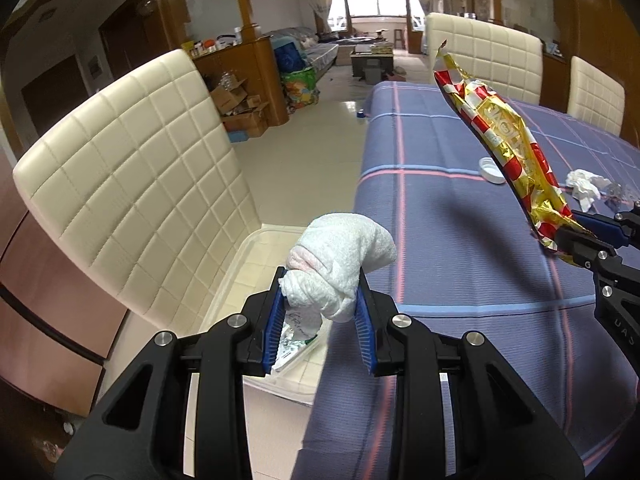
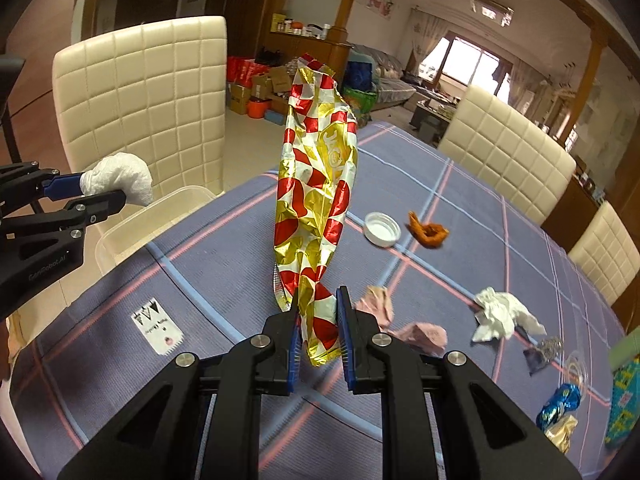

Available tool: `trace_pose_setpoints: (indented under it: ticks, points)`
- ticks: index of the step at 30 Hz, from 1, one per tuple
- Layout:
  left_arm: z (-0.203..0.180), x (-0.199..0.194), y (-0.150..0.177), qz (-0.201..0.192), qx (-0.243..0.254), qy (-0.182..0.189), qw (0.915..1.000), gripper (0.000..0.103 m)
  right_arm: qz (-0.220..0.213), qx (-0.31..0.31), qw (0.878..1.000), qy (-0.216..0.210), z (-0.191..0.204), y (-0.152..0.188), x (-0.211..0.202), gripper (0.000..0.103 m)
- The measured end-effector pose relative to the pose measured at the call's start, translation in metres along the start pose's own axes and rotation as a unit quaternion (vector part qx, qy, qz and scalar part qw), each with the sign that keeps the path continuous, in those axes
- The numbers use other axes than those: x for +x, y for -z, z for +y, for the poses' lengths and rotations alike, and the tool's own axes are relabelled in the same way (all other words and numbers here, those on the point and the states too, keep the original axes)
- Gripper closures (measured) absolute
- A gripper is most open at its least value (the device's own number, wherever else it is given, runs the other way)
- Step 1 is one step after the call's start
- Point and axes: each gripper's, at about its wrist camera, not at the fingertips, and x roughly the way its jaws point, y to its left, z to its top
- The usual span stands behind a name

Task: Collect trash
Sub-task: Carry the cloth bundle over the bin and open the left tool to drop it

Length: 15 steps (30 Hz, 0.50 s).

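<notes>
Wrappers and tissues are what I am carrying at this moment, one in each tool. I am pinching a red, white and gold foil snack wrapper [image 2: 316, 196] in my right gripper [image 2: 318, 320], the blue pads pressing on its lower end, so that its long axis is standing nearly upright in the right wrist view, the torn top leaning slightly to the right and away from me; from the left wrist view the same wrapper is slanting up and to the far left above the table. I am squeezing a crumpled white tissue wad [image 1: 340, 264] between the pads of my left gripper [image 1: 322, 300], and the wad is bulging out past the fingertips, over the near left edge of the blue plaid tablecloth [image 2: 460, 200]. Just below and to the left of it, a clear plastic bin [image 2: 152, 216] is sitting on the seat of a cream quilted chair [image 1: 132, 184], with a scrap of printed packaging lying inside. Farther right on the cloth, a white bottle cap [image 2: 382, 229], an orange peel [image 2: 426, 233], another crumpled tissue [image 2: 504, 314], pink scraps [image 2: 376, 300] and a blue foil wrapper [image 2: 558, 404] are lying apart from one another.
</notes>
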Motion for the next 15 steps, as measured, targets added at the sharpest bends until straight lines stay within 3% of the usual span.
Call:
trace_pose_setpoints:
  ticks: [11, 12, 13, 15]
  points:
    - [0.034, 0.012, 0.008, 0.005, -0.033, -0.031, 0.999, 0.064, -0.007, -0.036, 0.999, -0.013, 0.031, -0.02, 0.013, 0.087]
    - [0.035, 0.013, 0.008, 0.004, -0.034, -0.037, 0.9988, 0.052, -0.005, -0.037, 0.999, -0.014, 0.033, -0.022, 0.015, 0.087]
    - [0.038, 0.013, 0.008, 0.0, -0.038, -0.044, 0.9983, 0.031, -0.004, -0.037, 0.999, -0.015, 0.035, -0.022, 0.017, 0.087]
    - [0.041, 0.012, 0.009, -0.009, -0.044, -0.045, 0.998, 0.012, -0.002, -0.038, 0.999, -0.018, 0.037, -0.023, 0.02, 0.087]
